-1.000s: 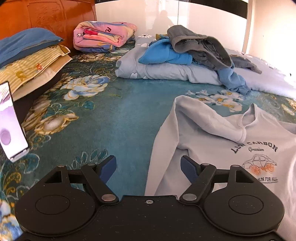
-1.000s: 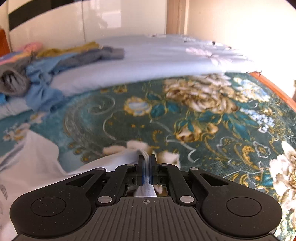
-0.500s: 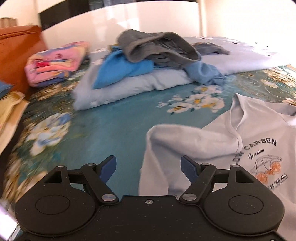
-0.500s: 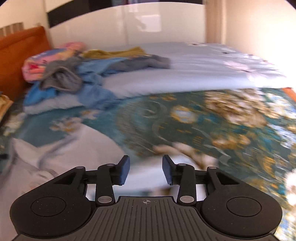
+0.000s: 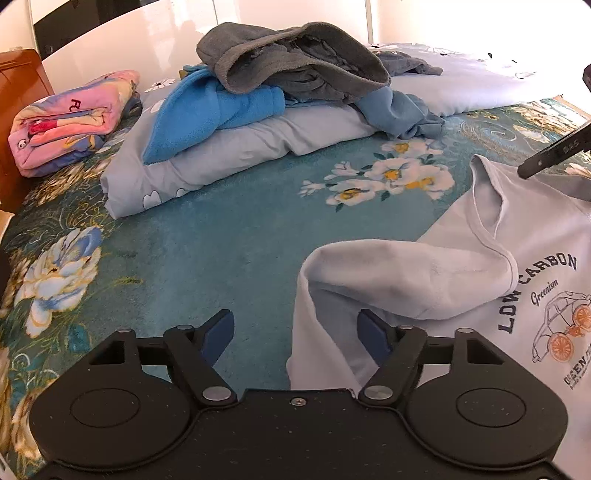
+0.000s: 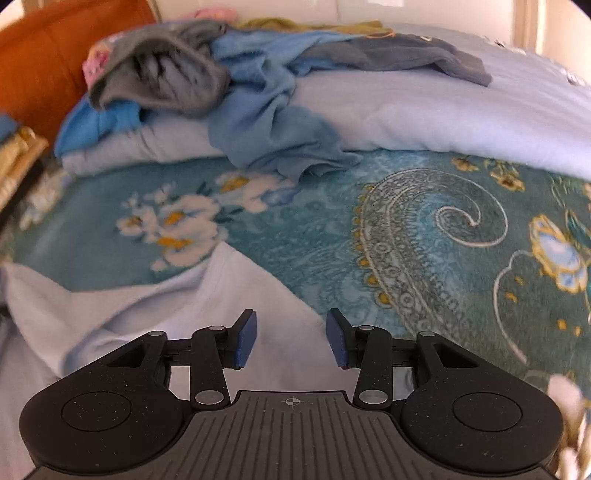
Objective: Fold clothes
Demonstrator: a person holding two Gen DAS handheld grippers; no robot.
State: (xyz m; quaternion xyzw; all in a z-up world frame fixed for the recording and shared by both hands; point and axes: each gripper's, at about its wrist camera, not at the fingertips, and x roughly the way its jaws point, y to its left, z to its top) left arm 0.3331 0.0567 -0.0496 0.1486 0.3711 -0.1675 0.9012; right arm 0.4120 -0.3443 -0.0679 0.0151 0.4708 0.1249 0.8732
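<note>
Left wrist view, far left: wooden headboard [image 5: 18,122] showing, with a folded pink blanket [image 5: 70,118] lying just beside it on the bed. Only a pink scrap of that blanket is peeking out in the right wrist view.

Moving right: pale quilt roll [image 5: 258,144] running across the far side of the bed, carrying a bright blue fleece [image 5: 207,107], a grey garment [image 5: 291,59] draped on top and a lighter blue garment [image 5: 395,110] spilling down onto the teal floral bedspread [image 5: 207,236]. The right wrist view alone is showing an olive-yellow cloth [image 6: 306,26] behind the pile, and a paisley swirl on the bedspread [image 6: 436,229] to the right.

Left gripper [image 5: 295,334]: jaws standing wide apart, gripping nothing. The folded-over sleeve [image 5: 399,280] of the pale sweatshirt [image 5: 546,236] is lying between and just beyond the fingers; contact cannot be told. Only this view is showing the chest print and the neckline.

Right gripper [image 6: 291,339]: jaws parted moderately, narrower than the left, holding nothing, hovering over the sweatshirt's shoulder edge [image 6: 258,295]. Its dark tip is entering the left wrist view at far right [image 5: 554,155], above the sweatshirt.

Open bedspread is lying left of the sweatshirt and between it and the quilt roll; the right wrist view is blurring at its left.
</note>
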